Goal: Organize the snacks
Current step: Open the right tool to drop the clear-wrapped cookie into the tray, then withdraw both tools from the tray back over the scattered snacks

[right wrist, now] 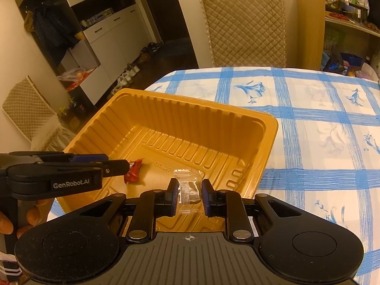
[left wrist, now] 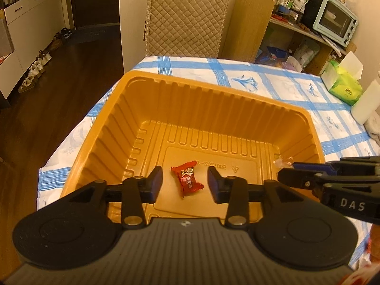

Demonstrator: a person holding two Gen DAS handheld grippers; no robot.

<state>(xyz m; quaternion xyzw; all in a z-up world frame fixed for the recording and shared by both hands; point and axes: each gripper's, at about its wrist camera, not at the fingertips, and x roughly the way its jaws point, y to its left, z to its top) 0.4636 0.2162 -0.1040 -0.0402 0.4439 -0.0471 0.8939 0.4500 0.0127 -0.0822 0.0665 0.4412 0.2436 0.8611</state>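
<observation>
an orange plastic tray (left wrist: 133,109) with ribbed walls sits on the tabletop (left wrist: 285,83), close to its left edge, on a white cloth with blue checks. on the tray's floor lies a red wrapped candy (left wrist: 187,178), flat, toward the near side. the left tool (left wrist: 185,182) hovers over the tray with its jaws apart, 1 finger on each side of the candy and neither touching it. in the right wrist view the same candy (right wrist: 133,171) lies partly hidden behind the left tool's fingers (right wrist: 114,167). the right tool (right wrist: 189,196) is over the tray's near right corner, its jaws closed on a clear wrapped snack (right wrist: 190,191) with a dark piece inside; the wrapper sticks out past the fingertips above the tray floor. in the left wrist view the right tool (left wrist: 288,168) reaches in from the right at the tray's right rim, a bit of clear wrapper showing at its tip. toward the tabletop's far right corner stand a green tissue box (left wrist: 345,87) and a white bottle (left wrist: 365,102), just beside each other. a quilted chair back (left wrist: 187,16) rises behind the far edge of the tabletop.
</observation>
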